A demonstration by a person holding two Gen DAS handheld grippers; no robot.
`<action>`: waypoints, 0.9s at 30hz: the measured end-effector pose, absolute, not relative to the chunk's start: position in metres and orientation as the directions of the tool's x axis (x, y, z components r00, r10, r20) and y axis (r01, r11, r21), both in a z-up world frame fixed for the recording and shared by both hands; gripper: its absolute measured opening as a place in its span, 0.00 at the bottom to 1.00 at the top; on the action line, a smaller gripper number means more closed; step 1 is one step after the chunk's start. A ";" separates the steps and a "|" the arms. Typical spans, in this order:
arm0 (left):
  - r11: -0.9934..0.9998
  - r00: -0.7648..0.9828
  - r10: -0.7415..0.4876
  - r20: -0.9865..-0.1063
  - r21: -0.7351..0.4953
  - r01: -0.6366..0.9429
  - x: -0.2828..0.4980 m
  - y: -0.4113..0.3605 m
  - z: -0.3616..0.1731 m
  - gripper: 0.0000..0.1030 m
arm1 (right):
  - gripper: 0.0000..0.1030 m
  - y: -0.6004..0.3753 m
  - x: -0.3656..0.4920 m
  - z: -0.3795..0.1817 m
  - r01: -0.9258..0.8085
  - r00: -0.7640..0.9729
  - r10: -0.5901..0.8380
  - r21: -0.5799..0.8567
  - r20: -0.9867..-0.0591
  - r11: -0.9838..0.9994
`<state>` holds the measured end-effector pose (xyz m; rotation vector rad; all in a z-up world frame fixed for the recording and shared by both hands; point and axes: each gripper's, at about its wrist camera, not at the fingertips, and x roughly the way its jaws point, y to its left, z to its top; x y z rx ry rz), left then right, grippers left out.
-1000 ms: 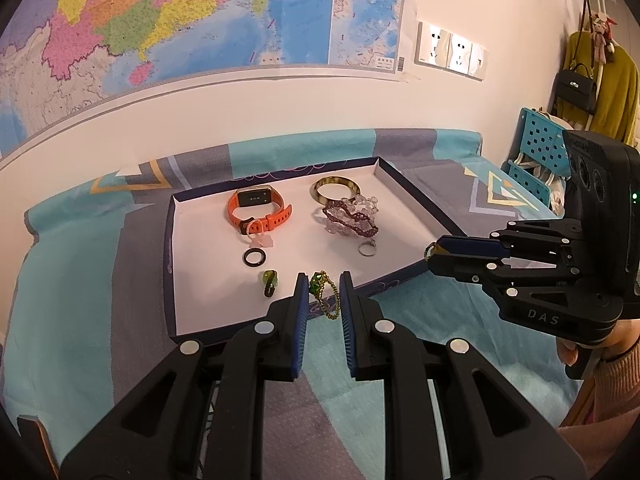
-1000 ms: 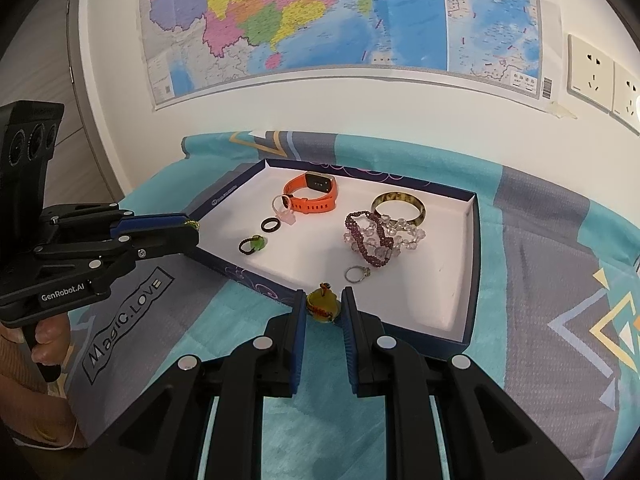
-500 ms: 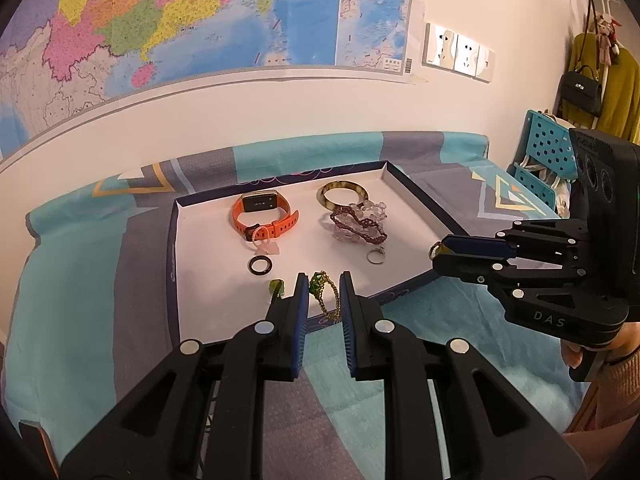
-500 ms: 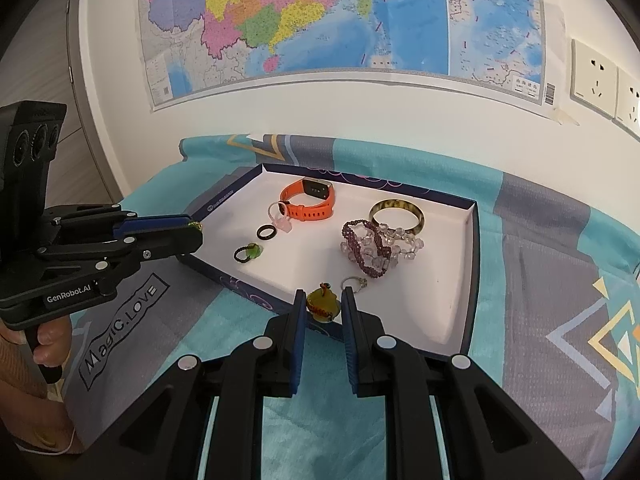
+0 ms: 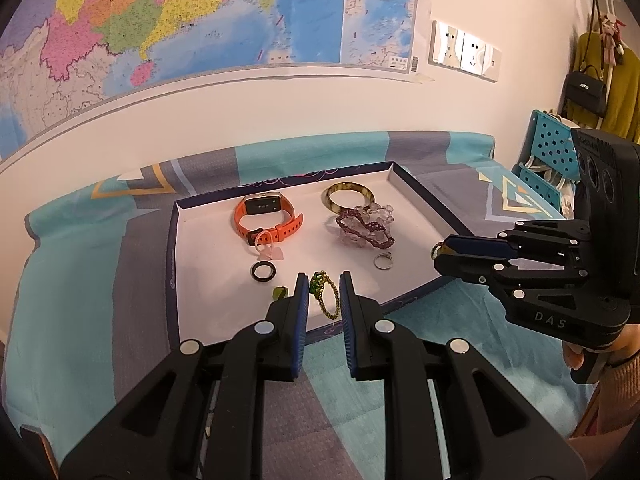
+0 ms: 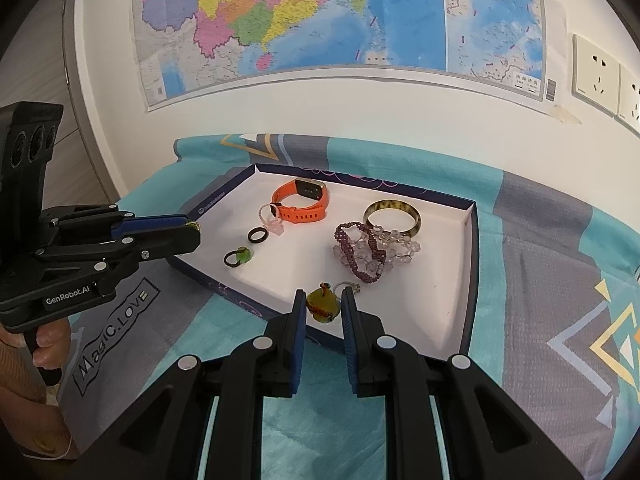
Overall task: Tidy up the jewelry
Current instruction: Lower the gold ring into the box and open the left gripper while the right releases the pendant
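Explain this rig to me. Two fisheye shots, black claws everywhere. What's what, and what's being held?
There is no robot: a person holds a two-finger gripper in each hand, each with a forward-looking camera. One picture looks along the left gripper, which pinches a green beaded chain. The other looks along the right gripper, shut on a yellow pendant. Each view also shows the other gripper from the side. Ahead is a shallow white tray on a patterned cloth, holding an orange watch, a bangle, beaded bracelets and small rings.
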<state>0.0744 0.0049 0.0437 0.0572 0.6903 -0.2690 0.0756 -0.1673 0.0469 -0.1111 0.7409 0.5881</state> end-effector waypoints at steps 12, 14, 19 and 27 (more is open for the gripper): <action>0.966 0.731 -0.217 -0.647 -0.034 0.256 0.084 0.004 0.041 0.16 | 0.15 -0.164 0.088 0.040 -0.540 0.573 0.465 0.116 -0.675 0.834; 0.966 0.730 -0.215 -0.648 -0.034 0.255 0.085 0.004 0.041 0.16 | 0.15 -0.163 0.090 0.040 -0.540 0.570 0.466 0.119 -0.677 0.833; 0.968 0.726 -0.210 -0.655 -0.034 0.250 0.088 0.003 0.038 0.16 | 0.15 -0.162 0.094 0.038 -0.539 0.565 0.465 0.121 -0.682 0.833; 0.971 0.719 -0.200 -0.666 -0.035 0.237 0.096 0.001 0.034 0.16 | 0.15 -0.159 0.102 0.033 -0.538 0.551 0.463 0.129 -0.694 0.833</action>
